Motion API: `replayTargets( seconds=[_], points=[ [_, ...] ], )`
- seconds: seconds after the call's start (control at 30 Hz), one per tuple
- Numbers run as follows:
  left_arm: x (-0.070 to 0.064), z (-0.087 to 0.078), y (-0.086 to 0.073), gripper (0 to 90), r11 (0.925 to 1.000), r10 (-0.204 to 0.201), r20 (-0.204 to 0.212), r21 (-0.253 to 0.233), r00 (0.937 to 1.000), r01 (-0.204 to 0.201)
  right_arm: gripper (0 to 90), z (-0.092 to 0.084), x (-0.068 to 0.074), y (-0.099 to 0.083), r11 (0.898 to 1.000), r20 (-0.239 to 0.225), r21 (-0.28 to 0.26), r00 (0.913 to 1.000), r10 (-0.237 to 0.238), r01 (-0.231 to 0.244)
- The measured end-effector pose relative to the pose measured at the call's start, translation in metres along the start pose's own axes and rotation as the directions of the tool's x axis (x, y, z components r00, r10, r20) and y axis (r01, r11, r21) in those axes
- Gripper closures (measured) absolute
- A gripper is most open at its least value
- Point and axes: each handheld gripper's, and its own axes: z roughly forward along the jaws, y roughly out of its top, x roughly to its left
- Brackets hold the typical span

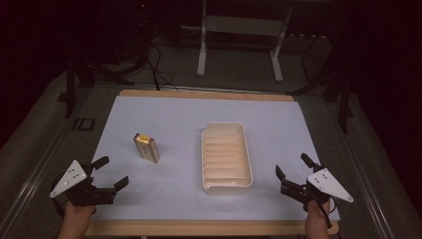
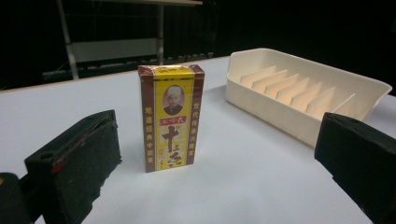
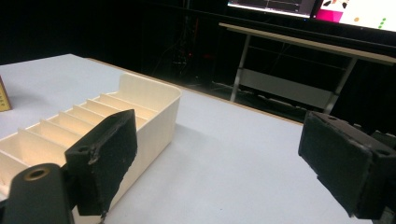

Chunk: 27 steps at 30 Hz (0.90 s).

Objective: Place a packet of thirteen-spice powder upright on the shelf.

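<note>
Left gripper (image 1: 112,173) low at near-left desk (image 1: 164,107) corner, jaws wide, aimed at upright box (image 2: 170,116). Right gripper (image 1: 293,172) near-right, jaws wide, beside tray (image 1: 246,154).

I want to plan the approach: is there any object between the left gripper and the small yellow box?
No, nothing visible. The left gripper is open, and only bare white table cover lies between it and the upright box. The cream tray stands off to the side.
</note>
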Motion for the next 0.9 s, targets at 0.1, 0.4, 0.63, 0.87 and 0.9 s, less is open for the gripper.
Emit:
replayTargets(
  seconds=[0.1,0.4,0.63,0.87,0.9],
  points=[
    [0.000,-0.001,0.004,0.5,0.9989,-0.044,0.030,0.016,0.9986,0.043,11.7,0.000,0.000,0.000,1.000,-0.002,-0.001,1.0000,0.001,-0.001],
    [-0.009,0.001,0.015,0.5,0.9980,0.006,0.058,0.062,0.9983,-0.009,11.7,0.001,0.001,0.000,1.000,-0.026,0.009,0.9997,0.000,0.000],
    [-0.010,0.001,0.031,0.5,0.9890,0.084,0.130,0.110,0.9879,-0.099,11.7,0.002,0.002,-0.001,1.000,-0.035,0.018,0.9994,0.006,-0.005],
    [-0.003,-0.001,0.043,0.5,0.9660,0.090,0.168,0.225,0.9817,-0.127,11.7,0.004,0.005,-0.002,1.000,-0.051,0.029,0.9987,-0.004,0.006],
    [-0.003,-0.001,0.044,0.5,0.9598,0.097,0.172,0.245,0.9804,-0.138,11.7,0.004,0.005,-0.002,1.000,-0.055,0.029,0.9985,-0.004,0.006]
  ],
)
